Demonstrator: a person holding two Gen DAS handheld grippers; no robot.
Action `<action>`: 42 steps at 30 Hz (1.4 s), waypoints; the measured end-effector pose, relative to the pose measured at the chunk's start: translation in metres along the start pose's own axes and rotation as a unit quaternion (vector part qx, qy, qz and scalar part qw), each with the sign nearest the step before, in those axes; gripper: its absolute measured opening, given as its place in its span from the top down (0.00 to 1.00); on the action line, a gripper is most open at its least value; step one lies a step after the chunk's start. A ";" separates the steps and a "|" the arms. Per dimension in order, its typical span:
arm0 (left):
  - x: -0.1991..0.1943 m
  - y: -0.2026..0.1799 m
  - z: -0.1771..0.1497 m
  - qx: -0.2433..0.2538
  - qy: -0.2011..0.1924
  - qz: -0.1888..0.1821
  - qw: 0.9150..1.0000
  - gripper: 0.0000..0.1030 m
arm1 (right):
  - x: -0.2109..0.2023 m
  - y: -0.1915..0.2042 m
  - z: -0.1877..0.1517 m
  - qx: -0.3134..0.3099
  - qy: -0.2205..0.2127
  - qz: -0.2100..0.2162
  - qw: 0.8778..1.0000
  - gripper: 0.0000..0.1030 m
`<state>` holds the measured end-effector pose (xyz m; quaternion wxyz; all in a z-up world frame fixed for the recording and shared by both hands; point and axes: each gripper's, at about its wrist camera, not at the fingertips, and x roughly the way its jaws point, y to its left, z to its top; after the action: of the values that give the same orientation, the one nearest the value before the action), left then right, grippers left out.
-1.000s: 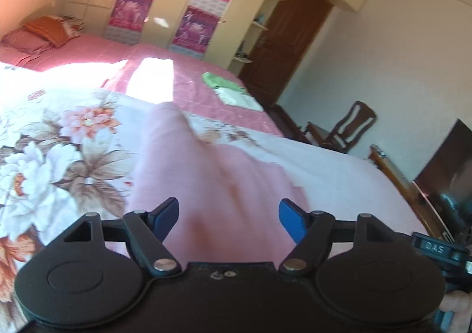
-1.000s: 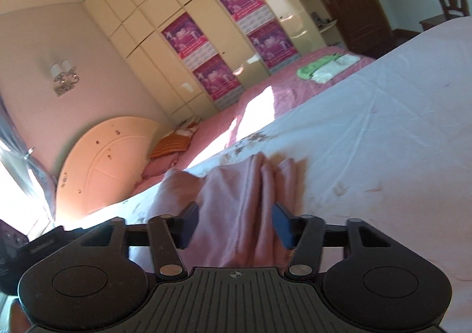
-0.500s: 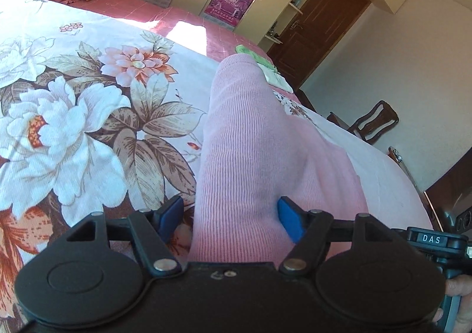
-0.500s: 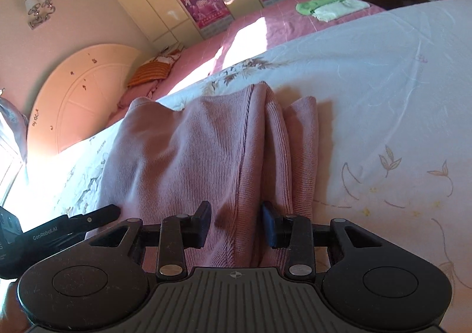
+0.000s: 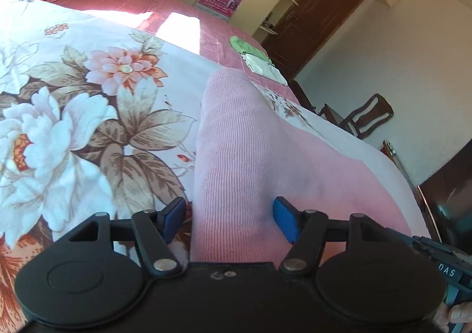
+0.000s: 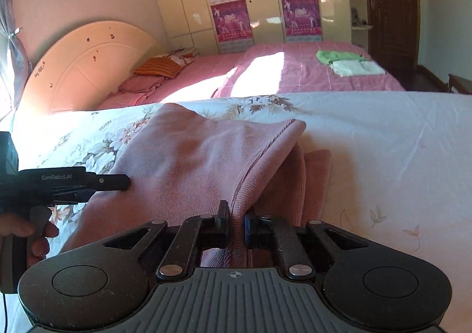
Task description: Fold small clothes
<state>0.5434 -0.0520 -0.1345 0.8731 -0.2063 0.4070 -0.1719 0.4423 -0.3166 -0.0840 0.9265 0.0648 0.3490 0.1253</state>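
Now: pink knit garment (image 6: 188,168) lies part-folded on the floral bedspread (image 5: 88,115). Right gripper (image 6: 236,219) jaws have just been closing and are pinched tight on a ribbed edge. Left gripper (image 5: 228,215) jaws have been narrowing, stand about half open astride the cloth, right pad touching, left pad just clear. Best close the left fully before lifting; then raise both edges level, keep the cloth taut, lay it square.

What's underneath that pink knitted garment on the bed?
The pink knitted garment lies on a white floral bedspread, which shows all around it. Whatever lies directly beneath the garment is covered.
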 end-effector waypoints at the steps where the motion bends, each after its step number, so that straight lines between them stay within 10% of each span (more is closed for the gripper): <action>1: 0.004 -0.007 0.000 0.012 0.008 0.005 1.000 0.38 | -0.002 -0.002 -0.003 0.000 -0.003 -0.006 1.000 0.92; 13: 0.019 -0.027 0.005 0.084 0.036 0.038 0.995 0.28 | 0.011 -0.048 -0.024 0.102 0.036 0.020 0.994 0.92; 17: -0.012 -0.043 0.020 0.100 -0.038 0.018 0.994 0.37 | -0.024 -0.058 -0.012 0.101 -0.044 -0.001 0.994 0.61; 28: 0.068 -0.082 0.036 0.215 0.049 0.041 0.975 0.21 | 0.084 -0.050 0.025 -0.014 0.042 -0.044 0.998 0.79; 42: -0.027 -0.079 -0.050 0.269 -0.020 0.085 0.959 0.27 | -0.024 0.002 -0.042 -0.080 0.009 0.010 0.997 0.87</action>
<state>0.4777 -0.1185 -0.1069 0.9158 0.0679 0.3440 -0.1956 0.3961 -0.3200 -0.0998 0.9243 -0.0070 0.3453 0.1623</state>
